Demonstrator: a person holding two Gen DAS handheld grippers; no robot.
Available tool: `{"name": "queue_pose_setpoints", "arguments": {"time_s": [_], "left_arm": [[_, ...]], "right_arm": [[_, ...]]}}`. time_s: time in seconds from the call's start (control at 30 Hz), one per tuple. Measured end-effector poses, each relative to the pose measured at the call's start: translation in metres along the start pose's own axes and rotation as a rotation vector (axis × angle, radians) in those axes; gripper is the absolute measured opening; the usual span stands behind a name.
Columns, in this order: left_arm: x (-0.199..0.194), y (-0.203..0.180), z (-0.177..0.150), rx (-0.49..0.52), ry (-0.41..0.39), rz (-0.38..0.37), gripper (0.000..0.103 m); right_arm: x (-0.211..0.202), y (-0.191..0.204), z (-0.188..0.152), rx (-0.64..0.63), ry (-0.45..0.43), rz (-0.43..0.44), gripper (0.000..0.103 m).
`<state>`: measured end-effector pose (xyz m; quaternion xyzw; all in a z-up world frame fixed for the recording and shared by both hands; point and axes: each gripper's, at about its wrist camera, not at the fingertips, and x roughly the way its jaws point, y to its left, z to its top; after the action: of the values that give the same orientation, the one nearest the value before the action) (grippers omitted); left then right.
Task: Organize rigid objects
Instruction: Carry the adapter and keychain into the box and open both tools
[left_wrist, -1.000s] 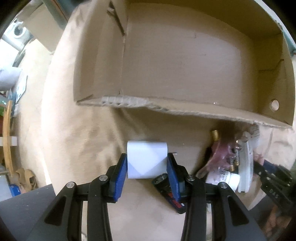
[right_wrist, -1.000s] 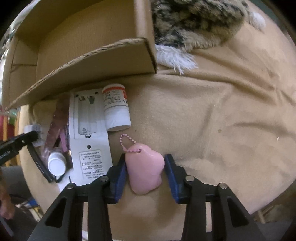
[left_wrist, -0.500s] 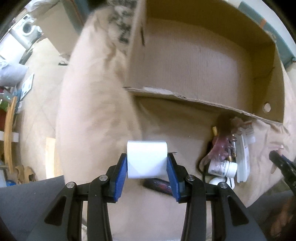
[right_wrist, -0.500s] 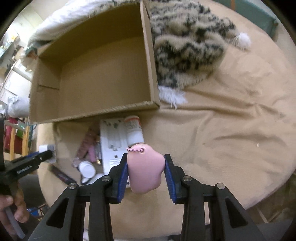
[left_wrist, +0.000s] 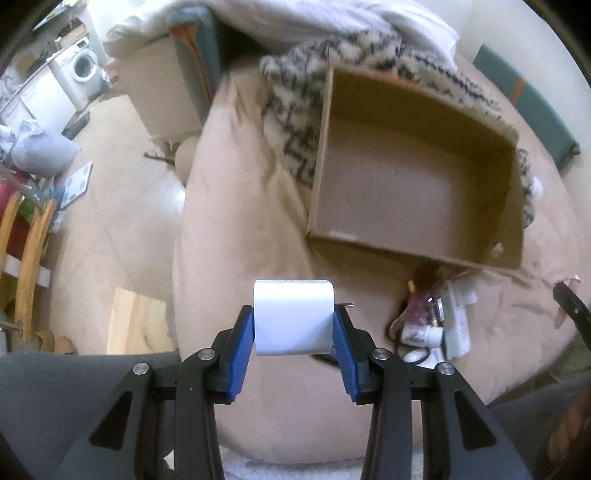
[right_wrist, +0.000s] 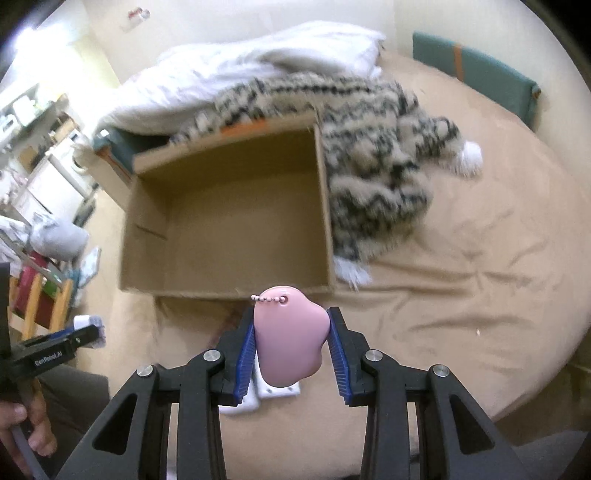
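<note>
I'm holding a white block (left_wrist: 293, 315) clamped in the left gripper (left_wrist: 294, 328) and a pink charm (right_wrist: 290, 338) in the right gripper (right_wrist: 290, 343). Both are hanging above the bed (right_wrist: 461, 295), short of the cardboard box's (right_wrist: 229, 290) near wall, ready for dropping in.

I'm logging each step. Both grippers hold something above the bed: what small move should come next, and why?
Probably carry the right gripper forward over the cardboard box and release the pink charm inside. The charm is clamped just short of the box's near wall, and the box looks empty.

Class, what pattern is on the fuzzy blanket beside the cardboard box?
Cream with black zigzags on the blanket; right wrist view shows it best.
</note>
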<state>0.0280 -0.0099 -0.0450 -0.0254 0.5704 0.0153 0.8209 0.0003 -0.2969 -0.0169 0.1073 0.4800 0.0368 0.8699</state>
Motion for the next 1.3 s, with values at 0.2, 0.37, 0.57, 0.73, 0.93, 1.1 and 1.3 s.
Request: {"name": "queue_pose_setpoints", "arguments": {"time_s": [0.2, 0.37, 0.57, 0.73, 0.93, 1.1, 1.3], "left_arm": [[-0.035, -0.007, 0.017, 0.029, -0.082, -0.021, 0.038], [-0.039, -0.02, 0.035, 0.067, -0.141, -0.031, 0.038], [-0.023, -0.029, 0.065, 0.069, -0.158, -0.029, 0.038], [-0.011, -0.045, 0.09, 0.09, -0.177, -0.018, 0.038], [0.026, -0.075, 0.114, 0.131, -0.132, -0.012, 0.038], [0.053, -0.089, 0.12, 0.152, -0.128, 0.005, 0.038], [0.083, -0.092, 0.117, 0.148, -0.086, 0.007, 0.038]], "right_arm": [[-0.006, 0.0, 0.01, 0.002, -0.018, 0.048, 0.038], [0.001, -0.004, 0.014, 0.02, 0.001, 0.085, 0.038], [0.014, -0.002, 0.039, 0.052, 0.015, 0.131, 0.038], [0.026, 0.006, 0.071, 0.008, -0.006, 0.125, 0.038], [0.067, 0.001, 0.103, 0.011, 0.029, 0.122, 0.038], [0.103, -0.005, 0.105, 0.038, 0.084, 0.123, 0.038], [0.125, 0.0, 0.092, 0.018, 0.146, 0.129, 0.038]]}}
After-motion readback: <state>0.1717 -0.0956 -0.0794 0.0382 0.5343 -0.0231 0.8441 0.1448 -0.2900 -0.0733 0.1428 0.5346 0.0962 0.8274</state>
